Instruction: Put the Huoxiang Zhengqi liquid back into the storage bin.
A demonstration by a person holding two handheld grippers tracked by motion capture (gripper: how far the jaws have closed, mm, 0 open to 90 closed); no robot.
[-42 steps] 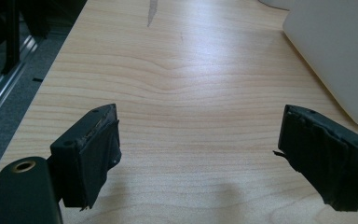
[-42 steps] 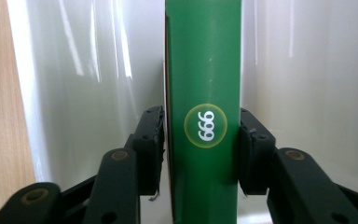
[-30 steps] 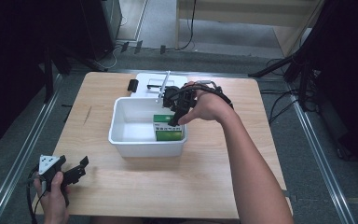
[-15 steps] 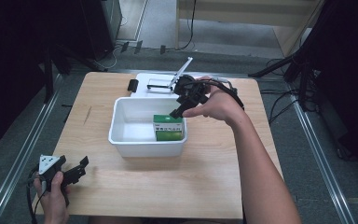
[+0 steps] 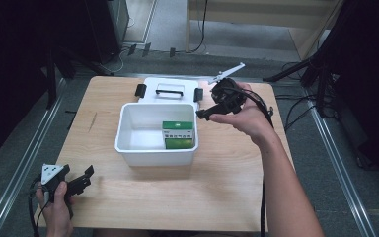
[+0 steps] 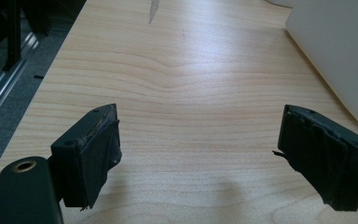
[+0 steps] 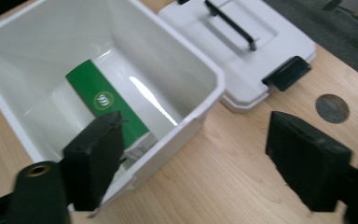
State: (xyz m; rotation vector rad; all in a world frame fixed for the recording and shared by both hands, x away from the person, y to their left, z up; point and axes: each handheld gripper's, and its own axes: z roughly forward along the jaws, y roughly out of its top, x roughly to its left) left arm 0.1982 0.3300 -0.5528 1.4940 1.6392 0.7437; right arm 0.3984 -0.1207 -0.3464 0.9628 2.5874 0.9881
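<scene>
A: In the high view, the green rectangular carton [image 5: 178,135] is seen lying inside the white plastic storage box [image 5: 128,129], against its right-hand wall. The right gripper [image 5: 203,114] is held just beside the box's far right corner, with nothing between its jaws, which have just been opening. The white lid with a black handle [image 5: 170,88] is lying flat behind the box, touching its back rim.

B: And the left gripper [image 5: 85,177]?

A: It is parked near the front left corner of the light wooden table [image 5: 143,197], well apart from the box. In the left gripper view its jaws are spread wide over bare wood, nothing held. The box wall [image 6: 340,51] is seen at the upper right.

B: What might be upset from here?

A: In the right gripper view the jaws are wide and empty, one of them seen before the box rim [image 7: 186,128]. If the lid [image 7: 242,51] is reached for next, the rim could be clipped and the light box dragged, since it is steadied by nothing. The carton [image 7: 107,105] could then be tipped off the wall. The lid's slim handle could also be missed by jaws closed off-centre.
</scene>
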